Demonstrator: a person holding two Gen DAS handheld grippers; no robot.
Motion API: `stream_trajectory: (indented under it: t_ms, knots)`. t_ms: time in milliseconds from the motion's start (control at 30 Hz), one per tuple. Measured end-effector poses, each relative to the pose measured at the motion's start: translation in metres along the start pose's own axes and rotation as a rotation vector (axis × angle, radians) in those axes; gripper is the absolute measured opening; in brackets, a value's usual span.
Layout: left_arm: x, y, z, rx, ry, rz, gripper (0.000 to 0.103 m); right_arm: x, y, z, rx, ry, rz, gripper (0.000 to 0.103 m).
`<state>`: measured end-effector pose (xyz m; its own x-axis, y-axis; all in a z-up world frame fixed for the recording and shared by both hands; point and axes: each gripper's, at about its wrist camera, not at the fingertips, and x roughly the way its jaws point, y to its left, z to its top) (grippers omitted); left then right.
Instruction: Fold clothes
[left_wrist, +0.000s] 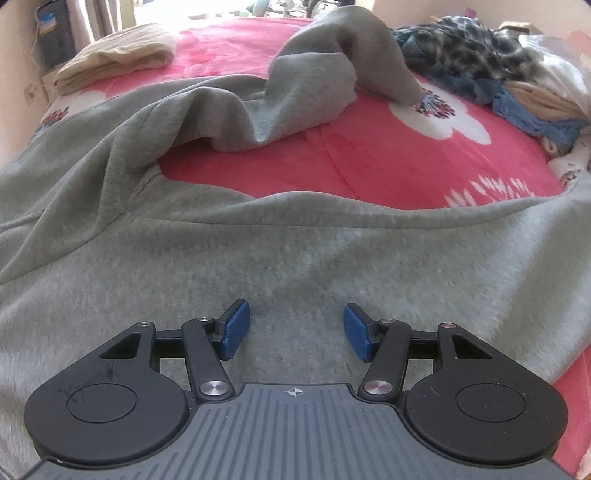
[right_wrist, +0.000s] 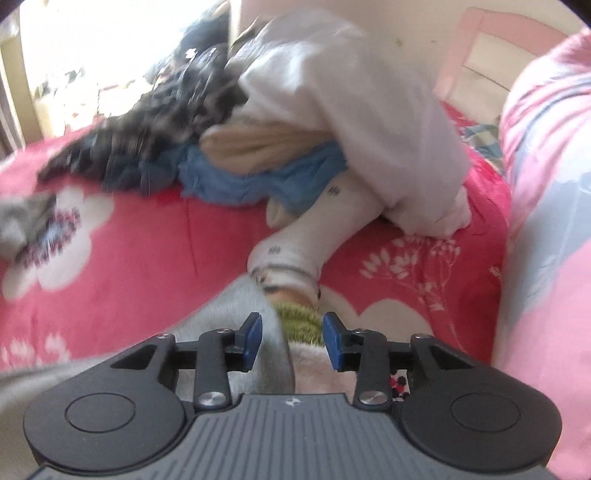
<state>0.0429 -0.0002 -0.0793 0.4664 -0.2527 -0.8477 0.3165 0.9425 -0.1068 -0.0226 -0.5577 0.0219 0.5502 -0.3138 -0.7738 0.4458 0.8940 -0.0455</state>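
The left hand-held gripper (left_wrist: 296, 329) is hovering low over the body of a grey sweatshirt (left_wrist: 295, 258), its blue pads (left_wrist: 236, 328) standing apart with nothing between them. The right hand-held gripper (right_wrist: 292, 339) is also standing open over the sweatshirt's grey edge (right_wrist: 251, 317), where a green lining is showing; cloth is lying between the pads, but they are not pressing on it.

The sweatshirt is lying spread across the red flowered bedspread (left_wrist: 369, 162), one sleeve (left_wrist: 332, 74) rumpled and trailing toward the far side. By my reading, folding of this garment is barely beginning. One beige item (left_wrist: 118, 55) is sitting folded at the far left, while a heap of unfolded clothes (right_wrist: 280, 122) is waiting on the right.
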Motion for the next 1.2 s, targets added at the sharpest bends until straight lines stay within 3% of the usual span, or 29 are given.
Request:
stream_trajectory:
  t_ms: [167,300,333,467,633,800,867,900,933,967,1100,1200]
  knots:
    - [-0.014,0.008,0.003,-0.023,-0.052,0.012,0.057,-0.021,0.055,0.029,-0.039,-0.034,0.203,0.041]
    - [-0.028,0.014,0.006,-0.001,-0.095,0.049,0.059,-0.021,0.141,0.034,-0.155,-0.004,0.420,0.044]
    - [-0.031,0.016,0.008,0.012,-0.105,0.067,0.059,-0.018,0.168,0.033,-0.184,0.009,0.473,0.051]
    - [-0.036,0.026,0.024,0.091,-0.130,0.125,0.060,-0.004,0.267,0.027,-0.332,0.007,0.564,0.054]
    - [-0.029,0.035,0.051,0.237,-0.153,0.189,0.061,0.031,0.366,0.017,-0.566,-0.022,0.540,0.063]
    - [0.004,0.029,0.075,0.395,-0.163,0.204,0.061,0.068,0.422,0.006,-0.762,-0.117,0.416,0.065]
    - [0.019,0.029,0.081,0.398,-0.166,0.220,0.061,0.079,0.433,0.004,-0.823,-0.149,0.377,0.057]
    - [0.026,0.030,0.083,0.392,-0.168,0.231,0.061,0.084,0.438,0.002,-0.854,-0.164,0.358,0.043]
    - [0.030,0.030,0.085,0.387,-0.175,0.236,0.061,0.088,0.442,0.003,-0.871,-0.174,0.343,0.016]
    - [0.034,0.030,0.087,0.382,-0.183,0.239,0.061,0.088,0.441,0.007,-0.875,-0.197,0.328,0.002]
    - [0.034,0.031,0.087,0.348,-0.217,0.231,0.061,0.055,0.411,0.029,-0.823,-0.367,0.301,0.002]
    - [0.026,0.031,0.083,0.344,-0.218,0.209,0.061,0.023,0.365,0.036,-0.798,-0.479,0.250,0.002]
